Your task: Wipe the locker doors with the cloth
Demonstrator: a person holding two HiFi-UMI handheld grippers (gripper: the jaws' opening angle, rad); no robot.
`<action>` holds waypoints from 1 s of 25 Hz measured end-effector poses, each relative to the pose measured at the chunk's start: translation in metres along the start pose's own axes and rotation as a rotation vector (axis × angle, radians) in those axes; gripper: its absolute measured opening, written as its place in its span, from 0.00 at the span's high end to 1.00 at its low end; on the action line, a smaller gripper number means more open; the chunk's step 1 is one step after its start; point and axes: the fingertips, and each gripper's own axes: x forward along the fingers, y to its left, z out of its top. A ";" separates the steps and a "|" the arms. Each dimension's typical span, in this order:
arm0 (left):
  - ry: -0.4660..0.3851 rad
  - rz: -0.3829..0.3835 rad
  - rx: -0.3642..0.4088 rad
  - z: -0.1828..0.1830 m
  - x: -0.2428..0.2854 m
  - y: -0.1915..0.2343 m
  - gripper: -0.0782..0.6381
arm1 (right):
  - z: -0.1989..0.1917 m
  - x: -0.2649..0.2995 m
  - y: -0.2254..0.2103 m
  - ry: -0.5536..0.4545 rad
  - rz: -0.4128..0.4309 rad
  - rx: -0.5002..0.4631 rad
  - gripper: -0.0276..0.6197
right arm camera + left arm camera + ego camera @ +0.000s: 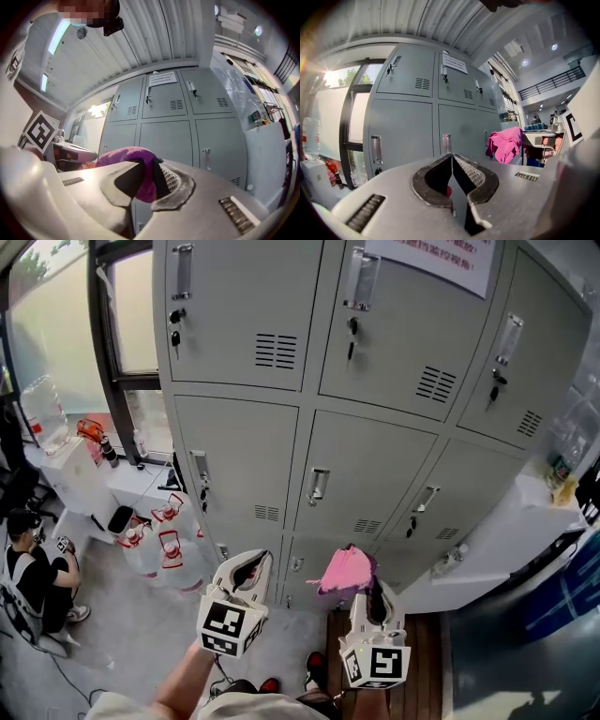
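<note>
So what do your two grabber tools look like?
The left tool and the right tool are both pale grey-white plastic, each with two curved jaws lined by dark grey, bumpy pads. Each has a white cube printed with black square markers at its back end. Small dark ribbed slots sit on the jaw shells. The left forearm wears no sleeve.

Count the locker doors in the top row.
3: the left door beside the window, the middle door bearing the paper notice, and the right door. None seems hidden; the cabinet is three columns wide.
</note>
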 end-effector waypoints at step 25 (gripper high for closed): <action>0.004 0.425 -0.044 0.012 0.054 0.077 0.85 | 0.127 0.183 0.023 -0.335 0.485 0.000 0.87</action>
